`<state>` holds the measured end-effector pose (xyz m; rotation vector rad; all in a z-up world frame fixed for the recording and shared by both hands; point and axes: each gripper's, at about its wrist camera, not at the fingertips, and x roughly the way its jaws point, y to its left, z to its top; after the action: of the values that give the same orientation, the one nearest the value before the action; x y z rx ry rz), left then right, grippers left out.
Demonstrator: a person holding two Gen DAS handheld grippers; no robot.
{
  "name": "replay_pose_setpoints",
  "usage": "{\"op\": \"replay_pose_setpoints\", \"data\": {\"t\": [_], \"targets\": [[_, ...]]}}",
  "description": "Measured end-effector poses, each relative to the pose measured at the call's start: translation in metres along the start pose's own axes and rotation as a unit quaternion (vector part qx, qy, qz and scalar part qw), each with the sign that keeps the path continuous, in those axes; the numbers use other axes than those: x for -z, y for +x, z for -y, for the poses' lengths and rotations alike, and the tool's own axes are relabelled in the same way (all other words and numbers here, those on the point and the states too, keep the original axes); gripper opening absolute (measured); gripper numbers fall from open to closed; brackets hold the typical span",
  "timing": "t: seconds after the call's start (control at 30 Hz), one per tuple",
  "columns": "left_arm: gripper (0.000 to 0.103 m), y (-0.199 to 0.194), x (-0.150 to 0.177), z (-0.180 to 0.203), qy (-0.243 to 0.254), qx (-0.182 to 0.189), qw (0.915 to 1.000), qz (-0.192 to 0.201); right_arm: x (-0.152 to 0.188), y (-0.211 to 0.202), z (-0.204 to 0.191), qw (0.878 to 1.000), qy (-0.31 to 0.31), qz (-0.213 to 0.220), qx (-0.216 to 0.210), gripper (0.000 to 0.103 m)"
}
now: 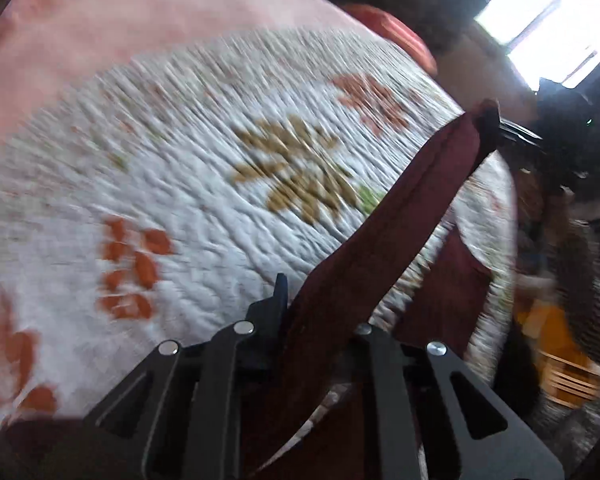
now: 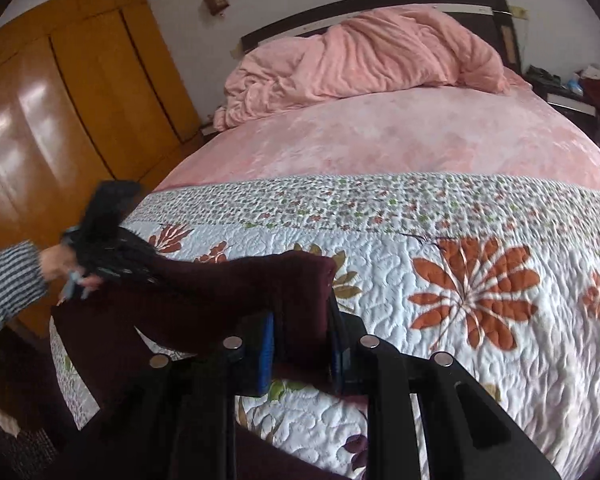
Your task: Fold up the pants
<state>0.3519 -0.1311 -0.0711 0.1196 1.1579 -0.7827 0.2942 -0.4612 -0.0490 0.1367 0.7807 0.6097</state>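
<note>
The dark maroon pants hang stretched in the air between my two grippers, above the floral quilt. My left gripper is shut on one end of the pants; the cloth runs from it up and right to the right gripper, far off. In the right wrist view my right gripper is shut on a thick bunch of the pants, and the cloth runs left to the left gripper in the person's hand. The left wrist view is blurred by motion.
The quilt covers the near part of a bed with a pink sheet and a bunched pink duvet by the headboard. A wooden wardrobe stands left. A cluttered nightstand is at the far right. A bright window shows.
</note>
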Motion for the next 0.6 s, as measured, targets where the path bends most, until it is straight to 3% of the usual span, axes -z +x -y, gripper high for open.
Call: {"op": "replay_pose_setpoints", "data": {"t": [0.1,0.17,0.3,0.4,0.6], "targets": [[0.014,-0.021,0.026,0.053,0.049,-0.141,0.9885,0.024,0.017,-0.003,-0.007,1.000,0.001,0.002,0.012,0.023],[0.014,-0.013,0.049,0.084,0.063,-0.187,0.9803,0.014,0.035,-0.004,-0.012,1.000,0.000,-0.005,0.020,0.023],[0.014,0.004,0.098,0.115,0.083,-0.228,0.9699,0.009,0.092,-0.004,-0.016,0.999,0.016,-0.043,0.026,0.023],[0.014,0.016,0.127,0.121,0.077,-0.231,0.9700,0.001,0.126,-0.004,-0.023,0.997,0.018,-0.072,0.035,0.023],[0.013,0.000,0.151,0.160,0.082,-0.238,0.9669,0.039,0.134,-0.039,-0.036,0.998,0.013,-0.045,0.049,0.023]]}}
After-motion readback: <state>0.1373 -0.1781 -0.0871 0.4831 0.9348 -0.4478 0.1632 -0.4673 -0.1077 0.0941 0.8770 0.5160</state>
